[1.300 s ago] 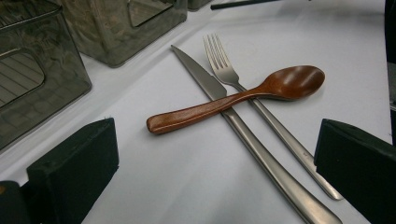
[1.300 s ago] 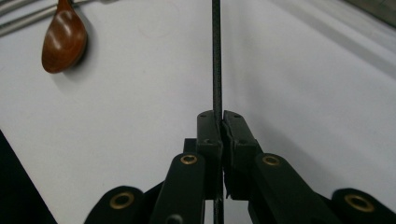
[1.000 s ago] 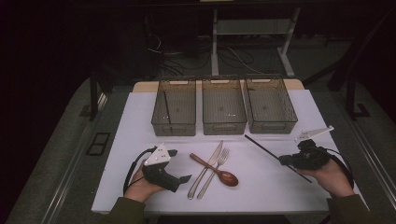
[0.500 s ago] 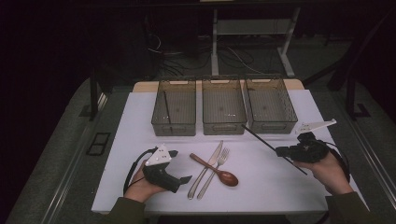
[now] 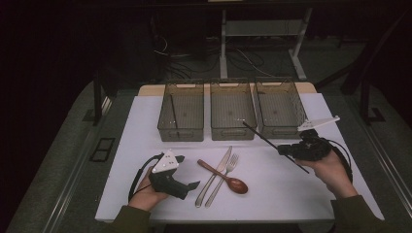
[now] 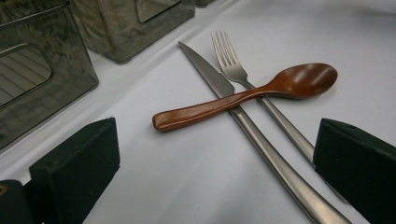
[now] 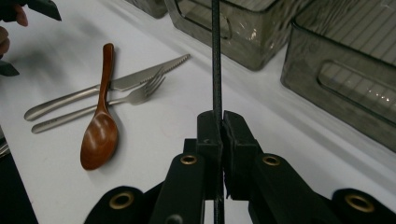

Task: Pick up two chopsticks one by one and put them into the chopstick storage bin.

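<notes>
My right gripper (image 5: 283,151) (image 7: 219,123) is shut on a thin black chopstick (image 5: 262,136) (image 7: 216,56). It holds the stick above the white table, right of centre, and the stick's tip reaches toward the middle bin (image 5: 232,110). A second black chopstick (image 5: 173,115) lies in the left bin (image 5: 181,112). My left gripper (image 5: 193,185) rests on the table at the front left, open with nothing between its fingers (image 6: 79,158). Just ahead of it lie a wooden spoon (image 5: 224,177) (image 6: 243,95) (image 7: 99,121), a steel knife (image 5: 214,175) (image 6: 243,116) (image 7: 116,86) and a steel fork (image 5: 224,177) (image 6: 261,98) (image 7: 112,105).
Three smoked clear bins stand in a row at the back of the table; the right bin (image 5: 280,107) (image 7: 345,74) looks bare inside. The white table top (image 5: 291,194) ends near both hands at the front. Table legs and cables lie on the dark floor behind.
My right gripper has risen and shifted toward the bins with the chopstick in it; the stick's far tip now reaches the middle bin's front. The left gripper and cutlery have stayed put.
</notes>
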Demonstrator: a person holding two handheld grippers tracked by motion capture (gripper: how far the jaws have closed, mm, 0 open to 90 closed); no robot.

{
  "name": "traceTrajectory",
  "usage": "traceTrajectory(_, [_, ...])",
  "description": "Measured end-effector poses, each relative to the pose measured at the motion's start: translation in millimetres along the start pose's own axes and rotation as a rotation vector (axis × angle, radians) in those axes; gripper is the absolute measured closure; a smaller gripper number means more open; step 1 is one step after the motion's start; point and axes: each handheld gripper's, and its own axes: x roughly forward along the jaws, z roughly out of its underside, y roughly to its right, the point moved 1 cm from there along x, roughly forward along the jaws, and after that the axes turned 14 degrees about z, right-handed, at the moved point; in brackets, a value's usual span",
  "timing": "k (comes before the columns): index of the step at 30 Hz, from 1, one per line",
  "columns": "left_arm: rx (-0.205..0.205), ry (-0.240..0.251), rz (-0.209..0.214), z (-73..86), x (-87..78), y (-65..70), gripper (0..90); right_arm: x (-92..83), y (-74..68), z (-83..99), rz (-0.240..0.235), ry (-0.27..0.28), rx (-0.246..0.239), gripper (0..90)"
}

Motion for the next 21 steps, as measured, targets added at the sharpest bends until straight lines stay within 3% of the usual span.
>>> traceTrajectory(21, [-0.004,0.007,0.003,-0.7,-1.8,-0.9,0.1,30.6,-23.7,-54.6,-0.002,0.043,-0.01,86.3])
